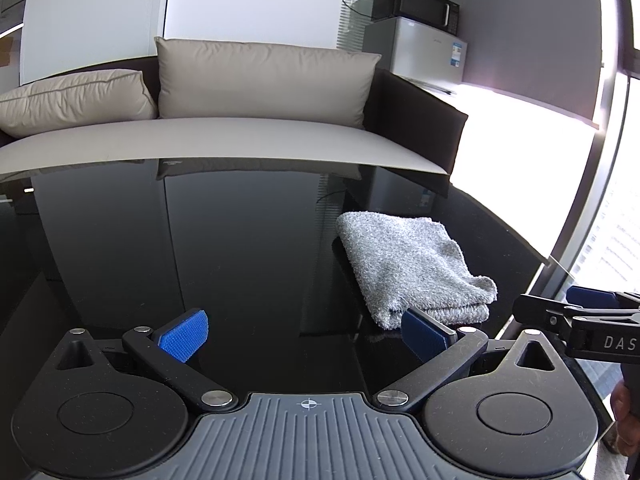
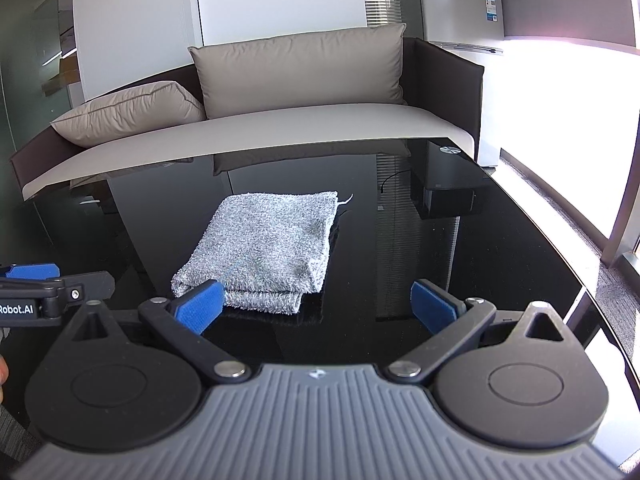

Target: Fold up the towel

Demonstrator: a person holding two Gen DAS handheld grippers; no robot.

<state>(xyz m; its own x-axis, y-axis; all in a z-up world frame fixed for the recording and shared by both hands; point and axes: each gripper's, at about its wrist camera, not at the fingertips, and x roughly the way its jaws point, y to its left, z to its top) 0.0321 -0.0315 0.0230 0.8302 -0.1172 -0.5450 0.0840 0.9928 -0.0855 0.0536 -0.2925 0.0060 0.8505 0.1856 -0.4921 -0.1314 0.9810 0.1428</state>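
A grey towel (image 1: 408, 264) (image 2: 272, 244) lies folded into a thick rectangle on the glossy black table (image 1: 240, 240) (image 2: 460, 248). My left gripper (image 1: 304, 338) is open with nothing between its blue pads; the towel sits just ahead of its right pad. My right gripper (image 2: 316, 306) is also open and holds nothing, and its left pad overlaps the towel's near left corner in the view. Each gripper shows at the edge of the other's view, the right one (image 1: 592, 312) and the left one (image 2: 40, 284).
Behind the table stands a sofa (image 1: 224, 140) (image 2: 280, 128) with beige cushions and dark arms. A small fridge (image 1: 416, 48) with a microwave (image 1: 416, 2) on top is at the back right. Bright windows run along the right side. A hand (image 1: 624, 404) shows at the right edge.
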